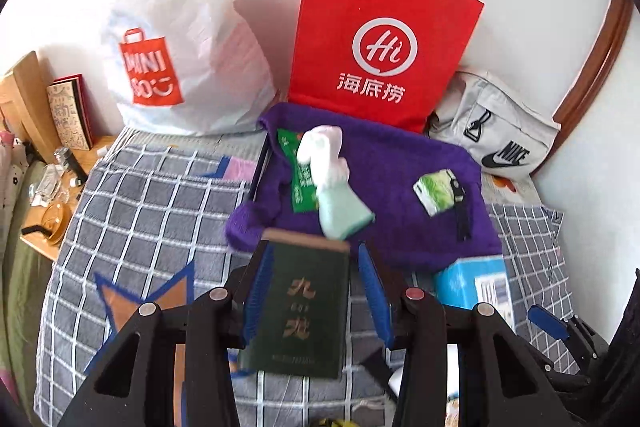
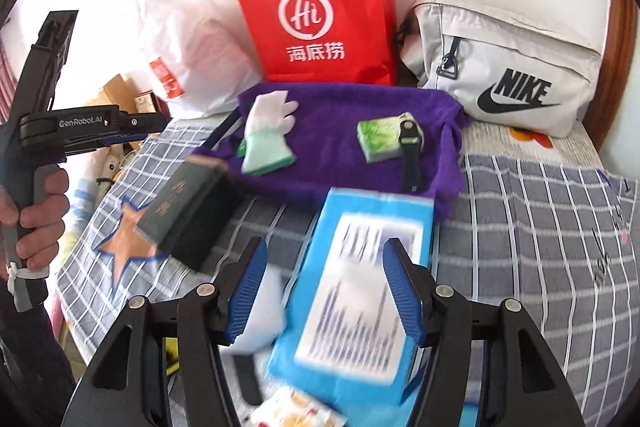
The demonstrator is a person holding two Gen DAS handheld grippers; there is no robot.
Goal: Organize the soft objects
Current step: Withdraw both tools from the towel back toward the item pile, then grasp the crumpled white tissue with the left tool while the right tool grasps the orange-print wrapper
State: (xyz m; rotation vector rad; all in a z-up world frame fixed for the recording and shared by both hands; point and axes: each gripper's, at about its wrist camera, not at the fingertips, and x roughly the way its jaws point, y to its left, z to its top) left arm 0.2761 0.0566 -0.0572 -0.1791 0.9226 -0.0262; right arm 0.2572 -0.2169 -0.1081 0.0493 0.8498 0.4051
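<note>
Here the left claw point(image 1: 308, 291) grips a dark green hardcover book point(image 1: 304, 311), clearing it off the checked bed point(image 1: 140, 211), while the right claw point(image 2: 324, 291) gapes empty above a blue tissue pack point(image 2: 360, 287); soft mint-and-white glove point(image 2: 268, 135) on purple towel point(image 2: 340, 131).

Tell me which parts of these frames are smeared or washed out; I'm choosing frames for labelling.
Left wrist view: the dark green book and glove are motion-smeared, the bags stay sharp, the white wall is bright. Right wrist view: the blue packet between the tongs is heavily blurred, the white plastic bag nearly blown out; fisheye bending at both rims.
</note>
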